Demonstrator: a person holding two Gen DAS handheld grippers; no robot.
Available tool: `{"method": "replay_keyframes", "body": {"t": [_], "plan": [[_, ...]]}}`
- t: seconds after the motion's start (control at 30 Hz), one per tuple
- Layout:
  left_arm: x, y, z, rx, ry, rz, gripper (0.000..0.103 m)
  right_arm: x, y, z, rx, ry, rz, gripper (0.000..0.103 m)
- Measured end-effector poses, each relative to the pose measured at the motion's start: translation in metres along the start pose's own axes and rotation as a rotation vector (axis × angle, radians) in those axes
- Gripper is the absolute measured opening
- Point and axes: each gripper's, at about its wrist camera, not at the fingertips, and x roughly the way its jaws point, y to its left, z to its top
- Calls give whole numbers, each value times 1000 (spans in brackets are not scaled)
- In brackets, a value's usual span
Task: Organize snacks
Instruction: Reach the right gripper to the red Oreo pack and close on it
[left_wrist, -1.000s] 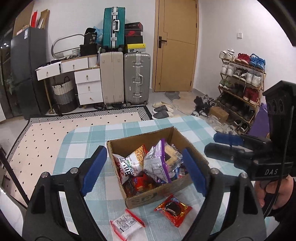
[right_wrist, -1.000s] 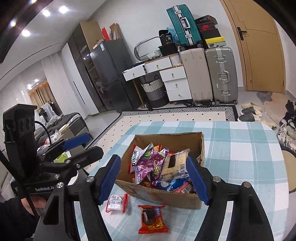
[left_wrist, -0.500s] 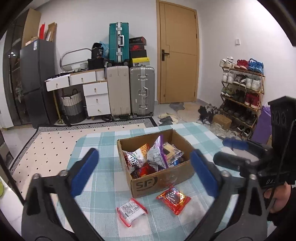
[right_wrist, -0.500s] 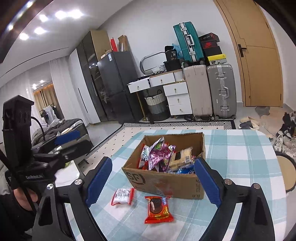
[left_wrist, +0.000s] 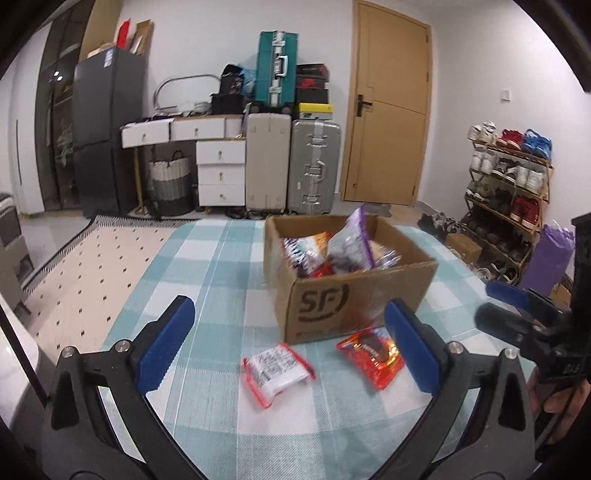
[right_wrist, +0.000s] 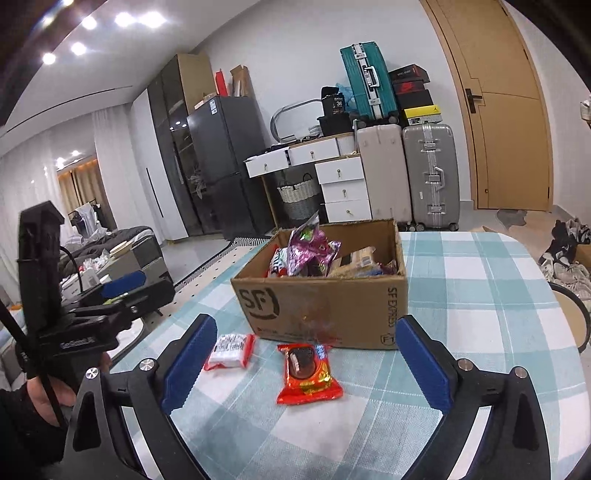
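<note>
- Checked teal-and-white cloth (right_wrist: 480, 295) is covering the table, with suitcases and a door standing behind it.
- Cardboard box (right_wrist: 325, 306) is sitting mid-table, already holding several snack bags.
- Two packets are lying loose just in front of it: a white-and-red packet (left_wrist: 275, 371) and an orange cookie packet (right_wrist: 306, 373).
- Left gripper (left_wrist: 284, 350) is hovering with jaws wide apart, nothing between the pads.
- Right gripper (right_wrist: 306, 362) has just been opening its jaws; they are framing the orange packet without touching it.
- Judging by this, each gripper should be lowering squarely over its own packet, pinching the crimped edges rather than the flat middle.
</note>
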Motion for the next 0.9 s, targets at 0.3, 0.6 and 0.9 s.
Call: {"method": "replay_keyframes", "body": {"t": [0.3,0.6,0.9], "plan": [[29,35,-44,-82,74,46,103,31,5,-27,-38,102,-3,102],[44,44,-61,-109,114,49,103,65,1,-36,-10,172,-21,102],[46,43,-59,-105,120,54,103,102,9,-31,-32,240,-53,102]]}}
